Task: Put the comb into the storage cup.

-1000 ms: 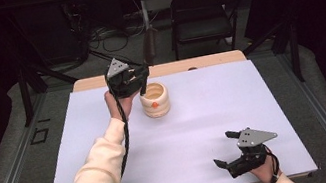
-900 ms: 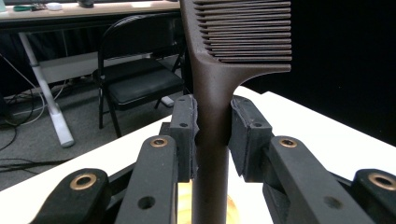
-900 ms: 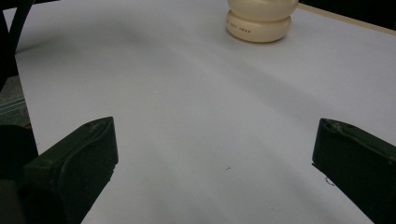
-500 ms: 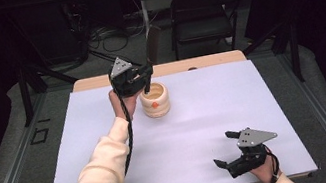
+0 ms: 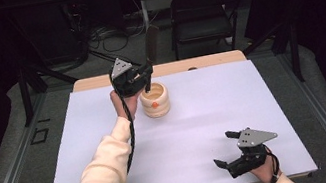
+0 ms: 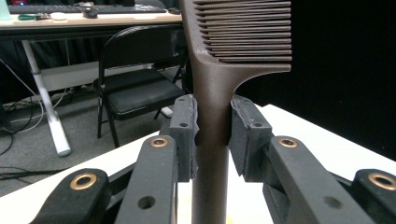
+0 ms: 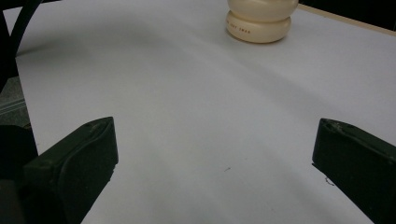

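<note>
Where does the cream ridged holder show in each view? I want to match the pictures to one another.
High view: cream holder stands upper centre on the white table, beside the left claw.
Left gripper view: cannot tell; the comb blocks the middle.
Right gripper view: top edge, right of centre.
Shared landmark: the white table.

A white-topped table (image 5: 264,99) (wooden far edge) bears a cream ribbed holder (image 5: 155,101).

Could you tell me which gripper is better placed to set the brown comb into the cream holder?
Left: the left gripper already clamps the brown plastic comb right beside the cream ribbed holder, while the right gripper rests open, far off.
</note>
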